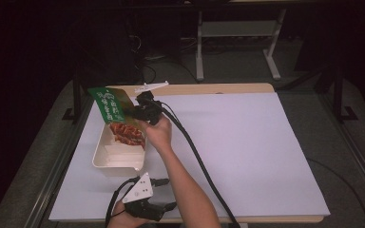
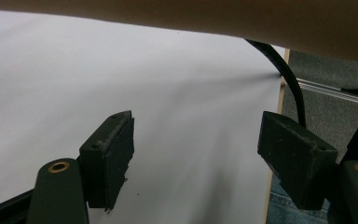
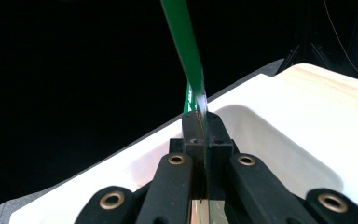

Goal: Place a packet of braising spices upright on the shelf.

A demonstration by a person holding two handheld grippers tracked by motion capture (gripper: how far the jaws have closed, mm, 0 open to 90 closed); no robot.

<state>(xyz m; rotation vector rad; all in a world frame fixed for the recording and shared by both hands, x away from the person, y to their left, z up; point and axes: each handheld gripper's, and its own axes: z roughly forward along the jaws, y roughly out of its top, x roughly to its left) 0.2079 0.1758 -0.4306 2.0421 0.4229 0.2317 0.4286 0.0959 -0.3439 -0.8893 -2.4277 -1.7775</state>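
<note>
A green snack packet point(image 1: 114, 111) with a red food picture hangs tilted over a white rectangular tub point(image 1: 119, 153) at the left of the table. My right gripper point(image 1: 145, 110) is shut on the packet's edge; in the right gripper view the thin green packet point(image 3: 186, 51) rises edge-on from between the closed jaws of the right gripper point(image 3: 200, 128), above the white tub point(image 3: 279, 144). My left gripper point(image 1: 164, 209) rests near the table's front edge, held in a hand. Its jaws stand wide apart over bare white sheet, left gripper point(image 2: 196, 149) holding nothing.
A white sheet point(image 1: 247, 142) covers the wooden table. A small white plastic piece point(image 1: 151, 86) lies at the back edge. The right gripper's black cable point(image 1: 199, 161) trails across the sheet to the front. A forearm point(image 2: 214, 18) crosses above the left gripper. Table legs stand behind.
</note>
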